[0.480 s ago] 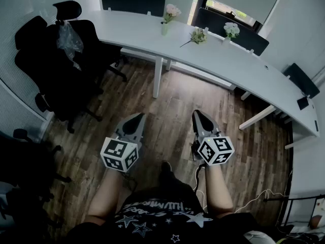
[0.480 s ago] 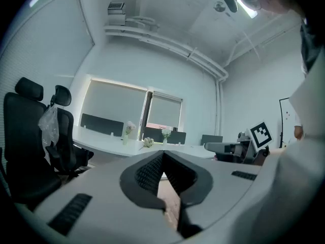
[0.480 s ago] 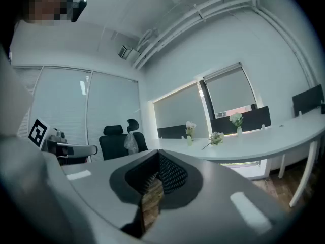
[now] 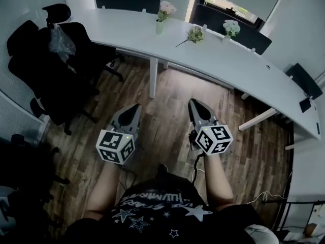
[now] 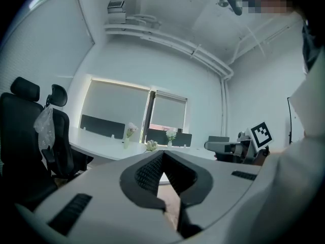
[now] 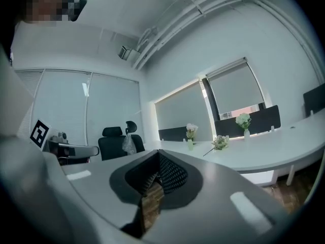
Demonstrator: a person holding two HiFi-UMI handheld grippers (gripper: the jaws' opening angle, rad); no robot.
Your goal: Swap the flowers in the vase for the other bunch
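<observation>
Head view: we're well back from the table, left gripper & right gripper both w/ jaws pressed together, empty. Pink flowers stand in a vase at the table's far edge, the loose bunch lying flat near it; stems prob. thin, light, crushable, so we'd pinch low on the stems, never the heads. Only the gripper views show jaws meeting on nothing; only the head view shows the floor between us & table.

Pink flowers upright in pale vase, loose bunch nearby — lying flat
</observation>
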